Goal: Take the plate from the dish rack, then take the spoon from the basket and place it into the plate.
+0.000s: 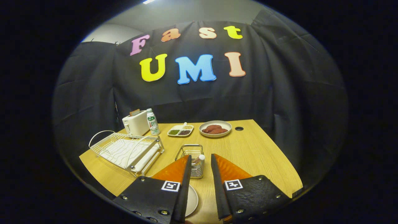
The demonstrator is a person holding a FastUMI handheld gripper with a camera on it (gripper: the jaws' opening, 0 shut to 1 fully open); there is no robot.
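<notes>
Parted, empty fingers [200, 165] hover over the plate [192, 200] on the table [248, 149], lined up on the basket's [191, 160] spoon [199, 158]; a careless close could tip the basket.

claw [200, 163] fingers apart, bracketing the wire basket [190, 155] (spoon [199, 159] inside); plate [191, 200] below.

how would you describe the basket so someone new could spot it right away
On the wooden table, look right of the white dish rack, just ahead of the open gripper. The basket is a small upright wire box with a spoon handle sticking out.
</notes>
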